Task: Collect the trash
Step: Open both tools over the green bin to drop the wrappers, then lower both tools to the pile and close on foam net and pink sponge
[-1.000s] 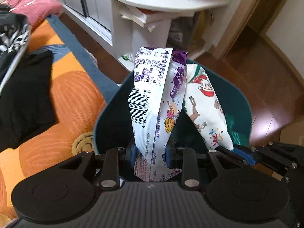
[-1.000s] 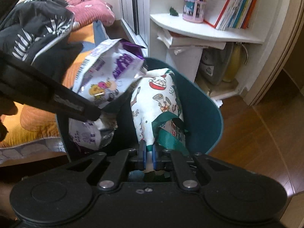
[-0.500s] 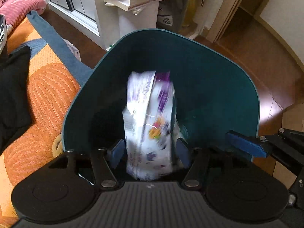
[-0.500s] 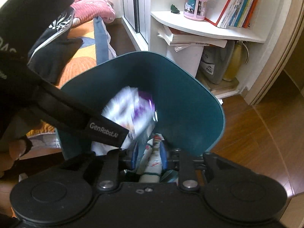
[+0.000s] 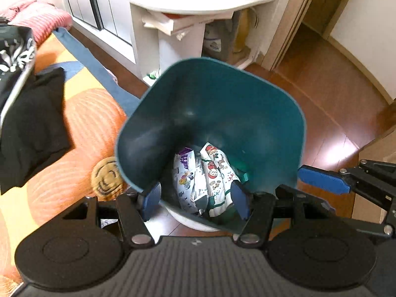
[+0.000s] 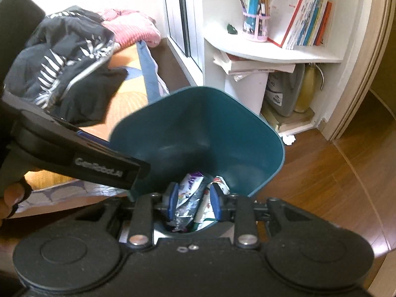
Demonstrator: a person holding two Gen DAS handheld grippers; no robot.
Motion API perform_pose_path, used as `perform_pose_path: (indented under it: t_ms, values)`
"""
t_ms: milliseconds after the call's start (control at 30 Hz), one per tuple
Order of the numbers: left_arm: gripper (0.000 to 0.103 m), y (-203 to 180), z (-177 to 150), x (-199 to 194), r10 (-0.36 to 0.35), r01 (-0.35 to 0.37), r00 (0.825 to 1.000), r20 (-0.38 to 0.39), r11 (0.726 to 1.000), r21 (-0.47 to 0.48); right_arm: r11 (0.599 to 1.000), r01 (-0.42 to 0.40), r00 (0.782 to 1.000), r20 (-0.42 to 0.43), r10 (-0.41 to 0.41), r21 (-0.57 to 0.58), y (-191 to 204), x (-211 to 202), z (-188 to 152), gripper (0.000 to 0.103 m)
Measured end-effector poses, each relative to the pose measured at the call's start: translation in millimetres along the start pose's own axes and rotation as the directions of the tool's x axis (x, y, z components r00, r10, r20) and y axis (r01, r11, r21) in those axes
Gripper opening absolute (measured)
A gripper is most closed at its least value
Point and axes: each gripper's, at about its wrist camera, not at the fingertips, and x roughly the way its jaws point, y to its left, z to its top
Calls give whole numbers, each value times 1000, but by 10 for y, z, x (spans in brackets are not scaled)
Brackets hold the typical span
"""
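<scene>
A teal bin (image 5: 247, 113) is seen standing on the wood floor (image 5: 329, 99) beside the bed (image 5: 81, 123). Two wrappers, one purple-printed (image 5: 185, 173) and one Christmas-printed (image 5: 217, 168), lie inside at the bottom. Both the left gripper (image 5: 195, 198) and the right gripper (image 6: 194, 201) are held above it, jaws just opened, nothing gripped.

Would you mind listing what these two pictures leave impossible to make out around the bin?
- Bottom of the teal bin: both views, covered by the purple snack wrapper and the Christmas-print wrapper.
- Lower ends of both wrappers: right wrist view, hidden behind the right hand-held gripper.
- Print on the wrappers: too small and blurred.
- Floor under the bin: left wrist view, blocked by the left hand-held gripper.
</scene>
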Motion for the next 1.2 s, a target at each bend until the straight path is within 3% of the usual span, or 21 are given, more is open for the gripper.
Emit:
perform_pose_path:
  t_ms: [567, 800, 900, 1000, 1100, 1200]
  values:
    - [61, 280, -727, -1299, 37, -31, 988, 152, 999, -42, 995, -98, 987, 125, 98, -2, 574, -904, -204, 29]
    - [62, 483, -1151, -1654, 45, -31, 983, 176, 996, -81, 988, -153, 975, 155, 156, -28, 936, -1152, -280, 38]
    - [70, 592, -1356, -1787, 56, -38, 979, 195, 994, -99, 982, -180, 968, 168, 187, -59, 1126, -1246, -328, 42]
    - [72, 719, -1582, -1910, 64, -38, 976, 210, 992, -121, 975, -205, 960, 179, 217, -85, 1303, -1307, -383, 45]
    - [81, 855, -1803, -1980, 74, -42, 974, 214, 987, -153, 964, -251, 951, 164, 262, -87, 1456, -1284, -456, 49]
    - [83, 1040, -2019, -1997, 97, -55, 971, 219, 980, -191, 945, -308, 936, 141, 321, -106, 1601, -1189, -544, 50]
